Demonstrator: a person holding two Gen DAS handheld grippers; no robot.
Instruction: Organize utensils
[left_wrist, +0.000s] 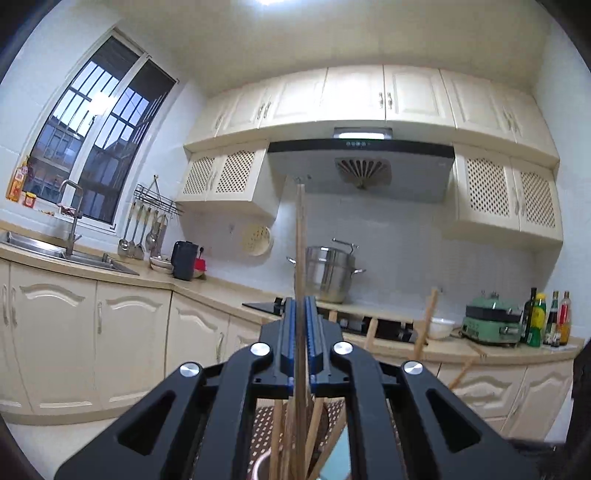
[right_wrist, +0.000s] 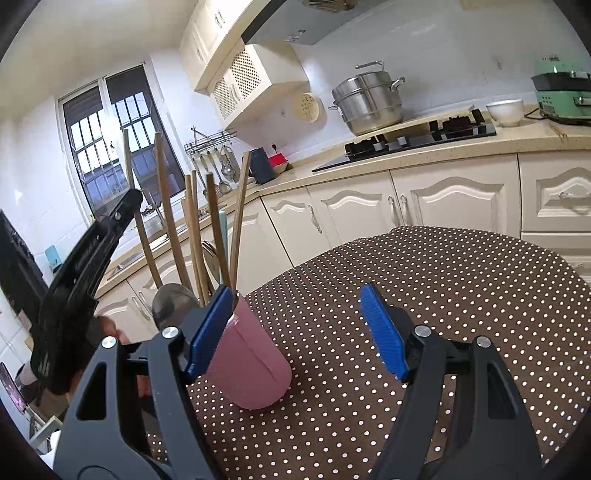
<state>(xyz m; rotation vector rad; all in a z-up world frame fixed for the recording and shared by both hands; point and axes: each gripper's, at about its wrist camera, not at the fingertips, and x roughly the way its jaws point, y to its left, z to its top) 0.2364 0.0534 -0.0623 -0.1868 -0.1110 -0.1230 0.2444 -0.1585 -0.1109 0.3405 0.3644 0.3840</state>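
A pink utensil cup (right_wrist: 255, 365) stands on the brown polka-dot tablecloth (right_wrist: 424, 288), holding several wooden chopsticks (right_wrist: 195, 236), a spoon (right_wrist: 171, 301) and a pale green handle. My left gripper (left_wrist: 300, 325) is shut on one upright wooden chopstick (left_wrist: 300, 236), held above the cup, whose other sticks show below the jaws. In the right wrist view the left gripper (right_wrist: 131, 201) grips that stick at the upper left. My right gripper (right_wrist: 295, 328) is open and empty just right of the cup, its left pad (right_wrist: 208, 332) close to the cup's rim.
Behind is a kitchen counter with a gas hob (right_wrist: 406, 142), a steel steamer pot (right_wrist: 367, 101), a white bowl (right_wrist: 505, 110) and a green appliance (right_wrist: 561, 96). A sink (left_wrist: 55, 251) and hanging ladles (left_wrist: 142, 236) are at the left. Oil bottles (left_wrist: 546, 317) stand at the far right.
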